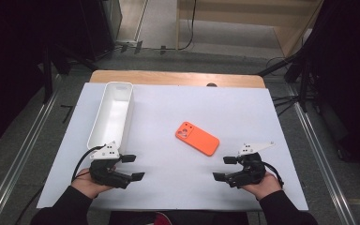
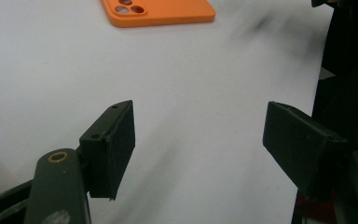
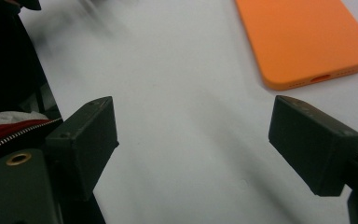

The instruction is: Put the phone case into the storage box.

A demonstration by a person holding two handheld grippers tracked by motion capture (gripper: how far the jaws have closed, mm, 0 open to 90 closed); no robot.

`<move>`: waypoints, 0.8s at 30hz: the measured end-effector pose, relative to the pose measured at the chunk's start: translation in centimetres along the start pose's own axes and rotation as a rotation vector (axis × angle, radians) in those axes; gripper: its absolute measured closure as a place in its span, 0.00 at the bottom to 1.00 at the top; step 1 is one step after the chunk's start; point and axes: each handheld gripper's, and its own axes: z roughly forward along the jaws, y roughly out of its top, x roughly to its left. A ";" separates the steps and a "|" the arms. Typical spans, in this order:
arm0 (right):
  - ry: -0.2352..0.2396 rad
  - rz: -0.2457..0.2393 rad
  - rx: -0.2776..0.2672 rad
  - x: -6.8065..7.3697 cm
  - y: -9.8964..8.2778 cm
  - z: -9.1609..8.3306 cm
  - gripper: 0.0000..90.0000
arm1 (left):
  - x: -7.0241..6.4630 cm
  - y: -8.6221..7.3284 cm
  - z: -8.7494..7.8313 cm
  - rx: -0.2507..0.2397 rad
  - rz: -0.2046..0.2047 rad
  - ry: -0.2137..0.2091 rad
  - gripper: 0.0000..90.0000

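Both grippers' fingers spread, empty, over white table (image 1: 168,183); orange phone (image 1: 197,138), white tray (image 1: 115,110), grey floor (image 1: 23,154).

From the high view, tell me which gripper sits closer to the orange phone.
The right gripper: the orange phone lies right of centre, while the left gripper sits by the white tray.

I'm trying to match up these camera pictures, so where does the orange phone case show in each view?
High view: the flat orange phone case lies mid-table, right of the long white plastic bin.
Left gripper view: top edge, left of centre, camera holes showing.
Right gripper view: top right corner, port end nearest.
Shared landmark: the white table sheet beneath it.
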 end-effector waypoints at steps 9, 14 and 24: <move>-0.005 -0.004 -0.005 -0.1 0.0 0.0 0.16 | 0.0 0.0 -0.1 -0.002 0.004 0.008 0.28; 0.006 -0.014 -0.001 -0.1 0.0 0.0 0.16 | -0.1 0.0 -0.1 -0.009 0.007 0.006 0.28; 0.001 -0.013 0.011 -0.2 0.0 0.2 0.16 | -0.2 0.0 0.0 0.001 0.017 -0.010 0.28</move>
